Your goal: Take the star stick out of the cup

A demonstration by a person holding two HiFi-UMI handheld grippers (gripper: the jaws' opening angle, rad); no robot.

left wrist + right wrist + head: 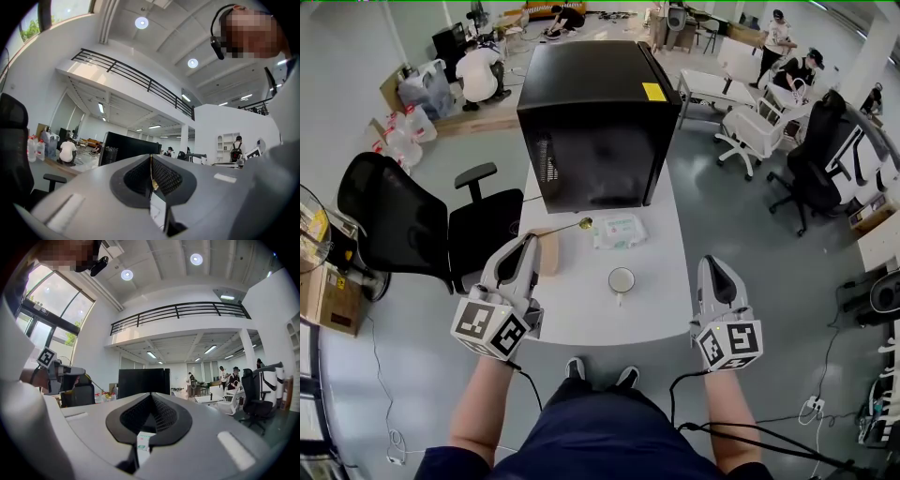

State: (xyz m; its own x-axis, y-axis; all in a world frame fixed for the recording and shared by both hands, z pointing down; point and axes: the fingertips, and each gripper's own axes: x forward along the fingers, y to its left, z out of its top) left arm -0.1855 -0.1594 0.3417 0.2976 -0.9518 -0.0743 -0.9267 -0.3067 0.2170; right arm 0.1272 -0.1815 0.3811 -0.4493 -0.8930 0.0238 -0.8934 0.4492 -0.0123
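Note:
My left gripper [528,240] is shut on the thin gold star stick [562,228], which points up and right, its star end above the table beside the wipes pack. In the left gripper view the stick [151,169] shows as a gold line pinched between the closed jaws of the left gripper [151,161]. The white cup [621,280] stands on the white table [581,314], to the right of that gripper and apart from the stick. My right gripper [712,264] hovers off the table's right edge, shut with nothing in it. In the right gripper view, its jaws [151,397] meet, and the left gripper [51,369] shows with the stick [98,385].
A large black box [595,122] fills the far half of the table. A wipes pack [621,232] and a small brown box [548,253] lie in front of it. A black office chair [403,225] stands left of the table. People and chairs occupy the room behind.

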